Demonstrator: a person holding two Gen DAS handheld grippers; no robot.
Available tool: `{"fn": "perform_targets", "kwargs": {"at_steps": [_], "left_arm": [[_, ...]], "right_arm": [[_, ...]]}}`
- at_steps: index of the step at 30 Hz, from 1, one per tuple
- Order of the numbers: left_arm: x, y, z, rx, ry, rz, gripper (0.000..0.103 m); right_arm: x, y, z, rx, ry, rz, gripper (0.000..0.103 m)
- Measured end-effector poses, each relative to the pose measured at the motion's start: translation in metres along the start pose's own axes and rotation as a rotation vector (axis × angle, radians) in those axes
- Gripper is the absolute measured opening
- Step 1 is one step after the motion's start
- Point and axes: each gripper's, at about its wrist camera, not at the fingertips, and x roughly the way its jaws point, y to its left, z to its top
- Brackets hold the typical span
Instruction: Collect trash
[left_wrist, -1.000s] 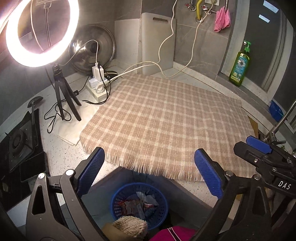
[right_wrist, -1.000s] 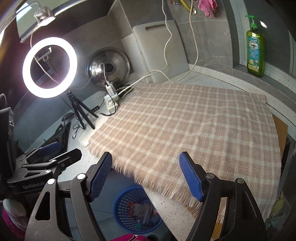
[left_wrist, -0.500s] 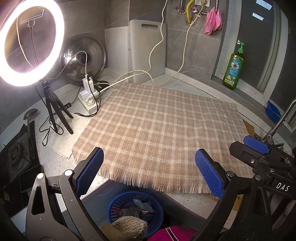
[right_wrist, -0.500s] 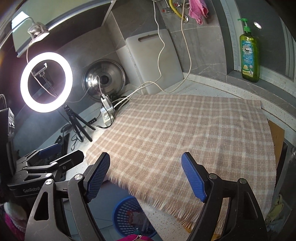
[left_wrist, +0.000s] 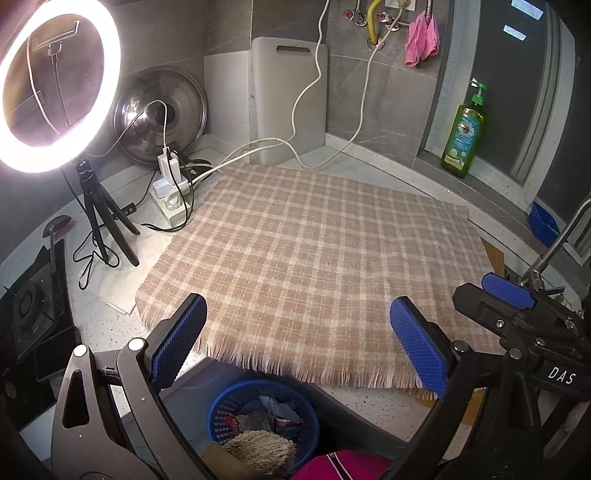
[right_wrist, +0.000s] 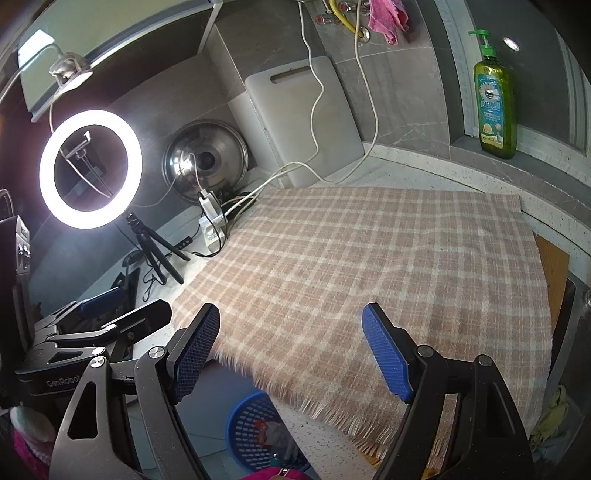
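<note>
A blue plastic basket (left_wrist: 229, 406) stands on the floor below the counter's front edge, holding crumpled wrappers and scraps (left_wrist: 273, 410); it also shows in the right wrist view (right_wrist: 251, 428). A beige plaid cloth (left_wrist: 314, 258) covers the counter (right_wrist: 388, 266) and I see no trash on it. My left gripper (left_wrist: 295, 343) is open and empty above the cloth's fringed front edge. My right gripper (right_wrist: 291, 350) is open and empty, beside it on the right.
A lit ring light on a tripod (left_wrist: 55, 88) stands at the left with a power strip and cables (left_wrist: 170, 192). A steel lid (left_wrist: 162, 114) and white cutting board (left_wrist: 288, 99) lean on the back wall. A green soap bottle (left_wrist: 463, 136) stands at the right.
Both grippers have risen and pulled back a little; the view has tilted up, so the basket sits lower in frame. Both stay open and empty.
</note>
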Motion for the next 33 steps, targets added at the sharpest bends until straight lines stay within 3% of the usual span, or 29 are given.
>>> {"fn": "perform_targets", "kwargs": {"at_steps": [33], "left_arm": [[-0.0009, -0.0067, 0.0013, 0.000, -0.002, -0.010, 0.101]], "right_arm": [[0.0004, -0.0046, -0.0044, 0.048, 0.006, -0.022, 0.079]]}}
